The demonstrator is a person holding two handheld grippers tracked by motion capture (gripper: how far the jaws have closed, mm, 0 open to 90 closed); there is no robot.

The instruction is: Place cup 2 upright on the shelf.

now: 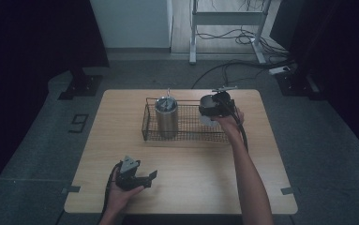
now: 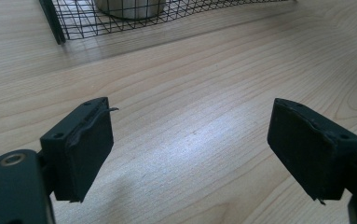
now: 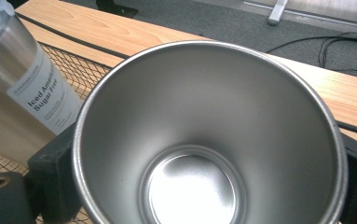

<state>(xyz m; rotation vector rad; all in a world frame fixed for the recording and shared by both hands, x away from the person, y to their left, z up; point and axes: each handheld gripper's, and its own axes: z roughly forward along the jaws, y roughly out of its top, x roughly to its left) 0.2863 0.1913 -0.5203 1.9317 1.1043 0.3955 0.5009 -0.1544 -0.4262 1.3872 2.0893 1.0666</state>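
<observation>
An empty steel cup (image 1: 209,111) (image 3: 204,116) hangs over the right end of a black wire basket (image 1: 191,136), my right gripper (image 1: 213,108) (image 3: 204,179) shut on it with one black jaw on each side of its wall. A lidded steel tumbler (image 1: 166,117) (image 3: 22,88) with a white label stands upright in the basket's left half. Near the table's front left, my left gripper (image 1: 150,179) (image 2: 190,149) rests low over bare wood, open, with nothing between its pads; the basket (image 2: 87,23) and the tumbler's base lie ahead of it.
The wooden table (image 1: 191,183) has free surface in front of the basket and at both sides. Beyond the far edge, cables (image 1: 243,37) and a metal stand's legs lie on the grey floor.
</observation>
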